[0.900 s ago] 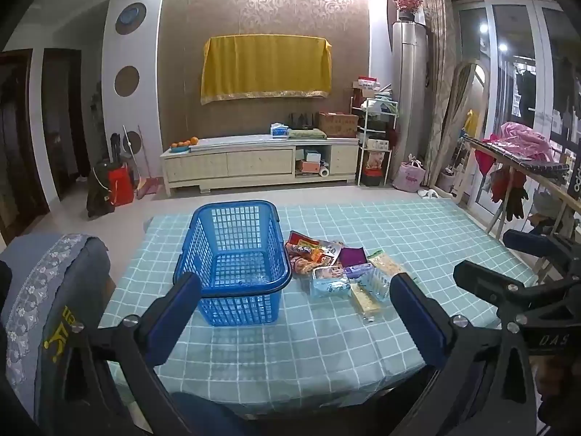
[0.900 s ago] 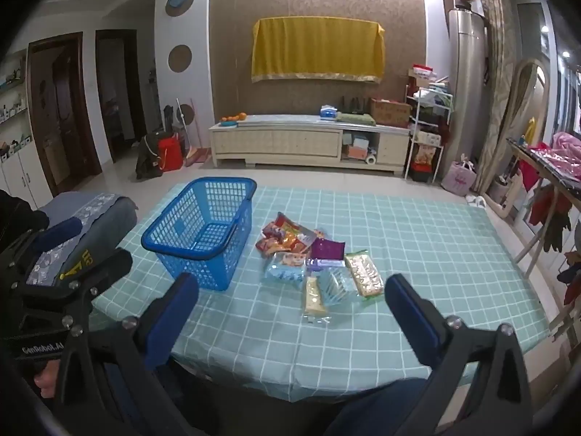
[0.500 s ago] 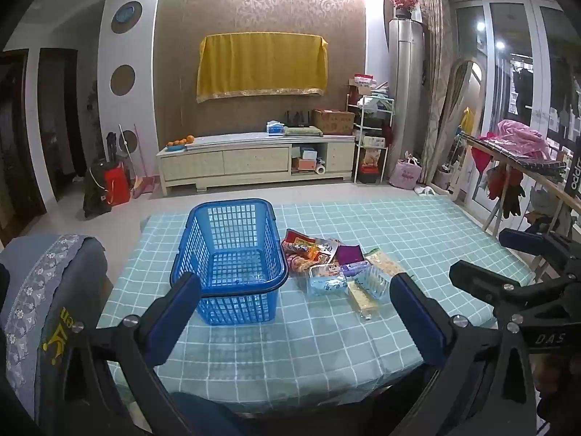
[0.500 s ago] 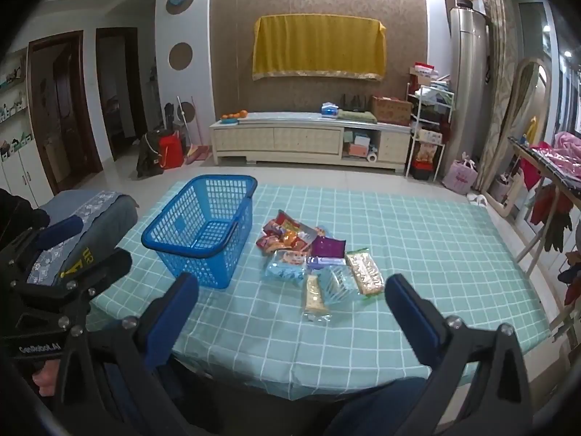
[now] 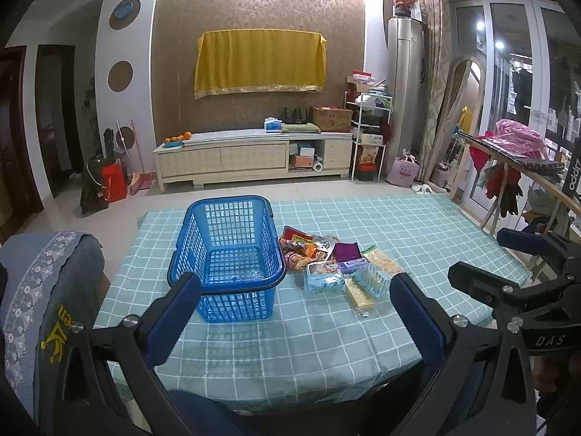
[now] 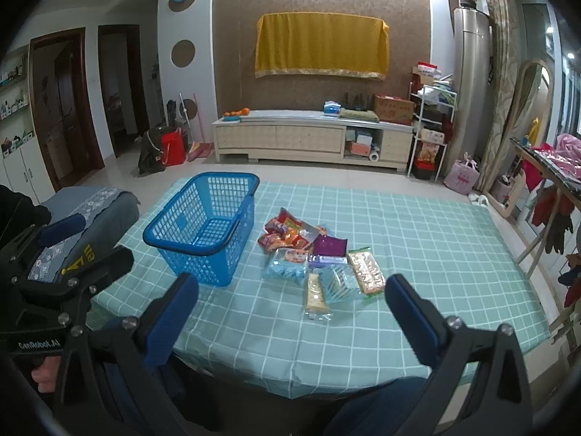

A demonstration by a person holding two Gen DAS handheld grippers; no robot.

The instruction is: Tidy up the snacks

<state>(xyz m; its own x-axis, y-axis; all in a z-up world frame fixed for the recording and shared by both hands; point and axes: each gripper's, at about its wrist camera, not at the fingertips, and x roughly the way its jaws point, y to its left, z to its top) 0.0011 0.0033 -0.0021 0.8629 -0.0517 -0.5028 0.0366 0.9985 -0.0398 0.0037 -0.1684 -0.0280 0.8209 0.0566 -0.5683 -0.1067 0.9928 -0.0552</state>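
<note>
On the tabletop [image 5: 326, 341] a blue basket [image 5: 232, 254] sits just left of the snacks [image 5: 337, 269], piled so they half hide each other. Both the left gripper [image 5: 294, 305] and right gripper [image 6: 290, 309] hang wide apart, empty, bodies cut off below.

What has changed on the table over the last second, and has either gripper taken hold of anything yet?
Almost nothing. Both views have drifted slightly; nothing was gripped or released. The left gripper and right gripper are both wide open and empty, short of the table's near edge. The blue plastic lattice basket is empty, and the pile of snack packets lies beside it on the teal checked tablecloth, unmoved.
</note>
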